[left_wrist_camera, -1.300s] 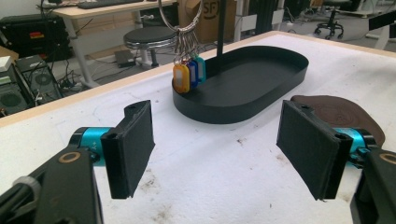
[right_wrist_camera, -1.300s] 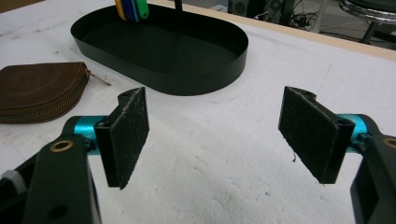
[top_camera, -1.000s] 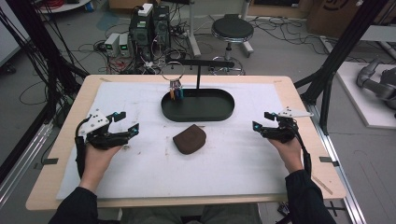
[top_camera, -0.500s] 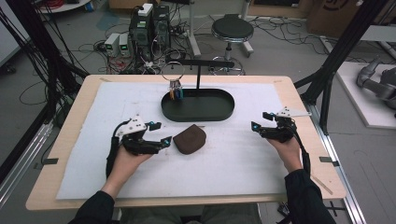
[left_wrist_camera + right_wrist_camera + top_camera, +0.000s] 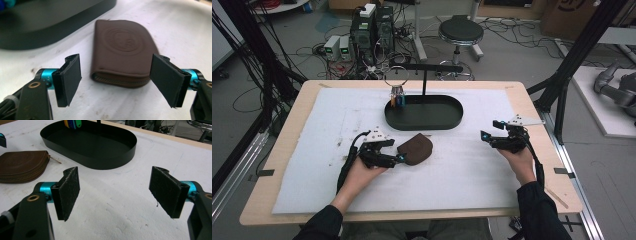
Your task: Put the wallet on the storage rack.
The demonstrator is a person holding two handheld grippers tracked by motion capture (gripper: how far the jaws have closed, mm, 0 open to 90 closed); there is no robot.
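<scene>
Left tool reaches the brown zip pouch near the table's middle from above, its own view sets wide-open jaws astride that pouch's near end, untouching, and the right tool gapes wide before the black oval tray.

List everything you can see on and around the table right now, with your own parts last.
Zip pouch: one, brown leather, table centre, between the open left jaws.
Oval tray: one, black, behind the pouch.
Stand with ring: one, black, rising at the tray's rear; coloured tags hang from it.
Mat: one, white, covering the wooden table.
Stool: one, black, on the floor beyond.
Electronics boxes: several, floor, rear left.
Left gripper: open, at the pouch.
Right gripper: open, over bare mat.
</scene>
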